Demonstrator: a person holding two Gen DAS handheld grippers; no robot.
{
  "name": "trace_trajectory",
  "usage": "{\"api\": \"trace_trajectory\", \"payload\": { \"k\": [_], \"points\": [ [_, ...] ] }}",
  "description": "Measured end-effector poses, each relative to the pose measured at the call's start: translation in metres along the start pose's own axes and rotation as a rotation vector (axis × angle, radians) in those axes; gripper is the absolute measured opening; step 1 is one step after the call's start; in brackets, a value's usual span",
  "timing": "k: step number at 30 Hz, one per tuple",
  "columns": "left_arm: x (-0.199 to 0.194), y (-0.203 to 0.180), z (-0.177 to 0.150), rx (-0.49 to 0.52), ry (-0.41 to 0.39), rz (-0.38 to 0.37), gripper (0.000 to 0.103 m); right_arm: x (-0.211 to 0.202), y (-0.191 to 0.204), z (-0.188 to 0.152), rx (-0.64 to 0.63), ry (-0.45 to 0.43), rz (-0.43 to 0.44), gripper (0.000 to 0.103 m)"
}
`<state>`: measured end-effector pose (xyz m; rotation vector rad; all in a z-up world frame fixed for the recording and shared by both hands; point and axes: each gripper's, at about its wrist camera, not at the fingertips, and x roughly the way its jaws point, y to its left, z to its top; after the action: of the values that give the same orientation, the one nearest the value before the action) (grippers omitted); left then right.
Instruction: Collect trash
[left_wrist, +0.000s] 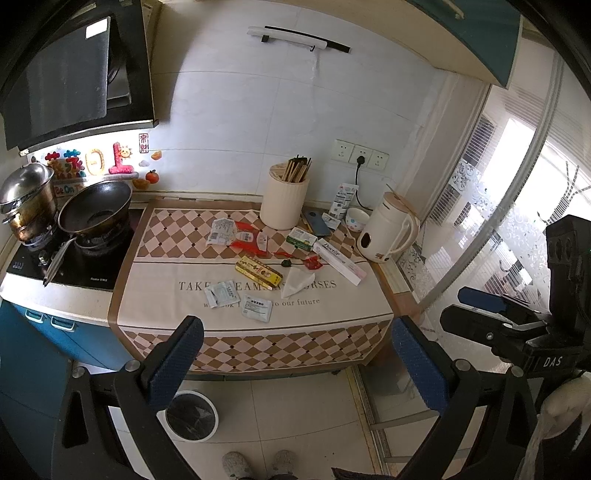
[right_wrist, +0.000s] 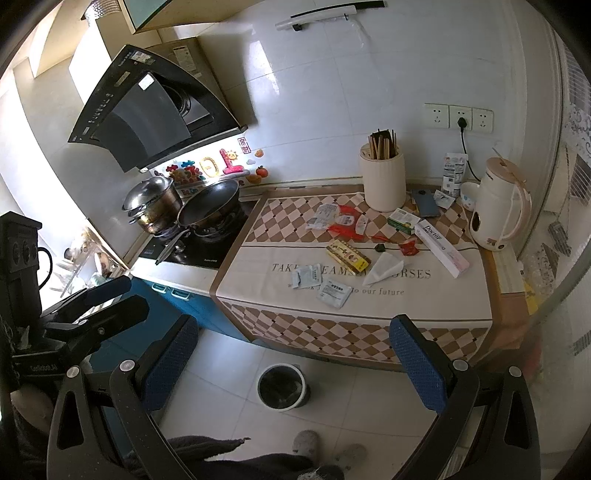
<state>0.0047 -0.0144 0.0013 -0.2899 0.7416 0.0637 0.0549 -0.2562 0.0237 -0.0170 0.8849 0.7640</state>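
Both claws held wide apart and empty, short of the tabletop (left_wrist: 332, 310): left claw (left_wrist: 295, 365), right claw (right_wrist: 291, 363). Trash strewn across the checked cloth: two pale sachets (left_wrist: 240, 301) nearest the front edge, a folded white tissue (left_wrist: 295, 282) and yellow box (left_wrist: 258, 272) behind, red wrappers (left_wrist: 245, 238) and a torn white packet (left_wrist: 222, 230) farther back, a long white Doctor box (left_wrist: 341, 260) and a green box (left_wrist: 301, 238) right. Print on the sachets too small to read; cloth lettering partly covered. Lined bin (right_wrist: 282, 386) on the floor below the front edge, partly hidden behind the finger in the left view. Kettle (right_wrist: 498, 218) far right, chopstick holder (right_wrist: 382, 175) behind. Phone (left_wrist: 317, 223) half hidden by the holder.
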Motion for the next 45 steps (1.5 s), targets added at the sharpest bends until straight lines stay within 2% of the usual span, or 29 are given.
{"api": "trace_trajectory", "payload": {
  "k": [10,12,13,16,18,21,26,29,32,39,42,45],
  "points": [
    [0.004,-0.002,0.006,0.007,0.006,-0.017,0.103,0.001,0.001,0.000,0.004,0.001,0.001,0.103],
    [0.006,0.001,0.007,0.009,0.000,0.001,0.103,0.002,0.002,0.001,0.008,0.003,0.000,0.103],
    [0.006,0.003,0.007,0.016,-0.015,0.039,0.103,0.004,0.001,0.003,0.014,0.003,-0.002,0.103],
    [0.021,0.007,0.012,0.067,-0.064,0.267,0.103,0.007,-0.004,0.004,0.054,-0.019,-0.021,0.103],
    [0.035,0.015,0.016,0.074,-0.073,0.350,0.103,0.011,-0.007,0.005,0.088,-0.046,-0.044,0.103],
    [0.063,0.033,0.022,0.057,-0.063,0.410,0.103,0.024,-0.014,0.005,0.156,-0.086,-0.113,0.103],
    [0.126,0.064,0.035,-0.011,0.032,0.415,0.103,0.059,-0.045,0.010,0.267,-0.092,-0.238,0.103],
    [0.187,0.072,0.045,-0.059,0.128,0.403,0.103,0.087,-0.078,0.013,0.321,-0.071,-0.307,0.103],
    [0.245,0.075,0.049,-0.082,0.218,0.417,0.103,0.125,-0.116,0.022,0.342,-0.012,-0.371,0.103],
    [0.413,0.094,0.057,-0.269,0.499,0.408,0.103,0.255,-0.248,0.066,0.337,0.145,-0.466,0.103],
    [0.476,0.105,0.057,-0.383,0.581,0.407,0.103,0.319,-0.304,0.083,0.324,0.239,-0.472,0.100],
    [0.527,0.112,0.055,-0.477,0.651,0.391,0.103,0.380,-0.343,0.096,0.277,0.338,-0.483,0.095]
  ]
}}
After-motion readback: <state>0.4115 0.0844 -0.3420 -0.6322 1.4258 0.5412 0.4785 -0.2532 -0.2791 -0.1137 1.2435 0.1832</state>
